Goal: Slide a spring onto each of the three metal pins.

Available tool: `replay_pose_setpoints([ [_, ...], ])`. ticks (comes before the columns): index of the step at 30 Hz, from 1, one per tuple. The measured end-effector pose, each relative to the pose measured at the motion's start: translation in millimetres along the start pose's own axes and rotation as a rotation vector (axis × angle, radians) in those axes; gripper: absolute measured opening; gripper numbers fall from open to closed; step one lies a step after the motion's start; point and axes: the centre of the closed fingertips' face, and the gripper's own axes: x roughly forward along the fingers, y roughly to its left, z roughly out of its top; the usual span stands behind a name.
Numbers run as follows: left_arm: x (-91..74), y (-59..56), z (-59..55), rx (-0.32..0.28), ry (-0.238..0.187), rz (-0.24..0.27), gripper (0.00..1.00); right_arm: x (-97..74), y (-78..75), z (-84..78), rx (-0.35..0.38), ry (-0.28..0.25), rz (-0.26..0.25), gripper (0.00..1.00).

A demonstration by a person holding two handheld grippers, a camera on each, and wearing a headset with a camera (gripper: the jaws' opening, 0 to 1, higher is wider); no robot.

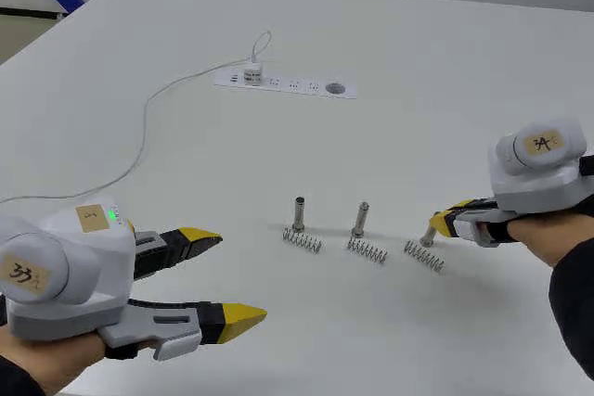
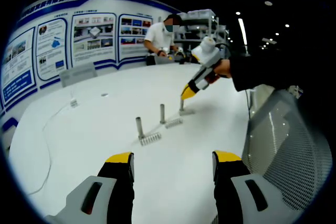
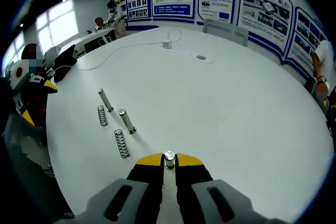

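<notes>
right gripper view, 6 o'clock: the right gripper (image 3: 169, 167) hides the shaft of the nearest pin (image 3: 169, 156), its grip unclear; head view: the cable (image 1: 143, 134) is cut off at 9 o'clock, the left gripper (image 1: 239, 275) at 7 o'clock

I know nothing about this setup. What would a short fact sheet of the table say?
Pins: three upright metal pins, all bare
Springs: three small coiled metal springs, lying beside the pins
Right gripper: shut on the right-end pin
Left gripper: open, holding nothing
Also: white power strip with cable
</notes>
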Motion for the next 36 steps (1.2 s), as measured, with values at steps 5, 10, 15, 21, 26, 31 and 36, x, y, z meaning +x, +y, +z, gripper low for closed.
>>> replay_pose_setpoints([
  [5, -0.2, -0.3, 0.3, 0.000, 0.000, -0.001, 0.62, -0.3, 0.5, -2.0, -0.010, 0.007, -0.002, 0.10],
  [10, -0.2, -0.7, 0.2, 0.001, 0.001, -0.002, 0.62, -0.1, 0.2, -5.5, -0.015, 0.014, -0.002, 0.11],
  [15, 0.2, -1.8, 0.2, 0.002, 0.002, -0.005, 0.62, -2.1, -0.7, -6.9, -0.013, 0.009, -0.003, 0.12],
  [21, 0.5, -2.2, 0.6, 0.003, 0.002, -0.006, 0.62, -4.5, -1.6, -15.1, -0.017, 0.019, 0.003, 0.12],
  [26, 0.8, -2.7, 0.1, 0.003, 0.003, -0.008, 0.62, -4.2, 7.6, -27.7, -0.050, 0.039, 0.055, 0.13],
  [31, 1.1, -2.5, -0.1, 0.003, 0.006, -0.008, 0.62, -1.4, 17.9, -41.8, -0.108, 0.071, 0.102, 0.15],
  [36, 1.7, -3.6, 0.1, 0.006, 0.008, -0.010, 0.62, 4.1, 15.3, -47.1, -0.120, 0.090, 0.125, 0.15],
])
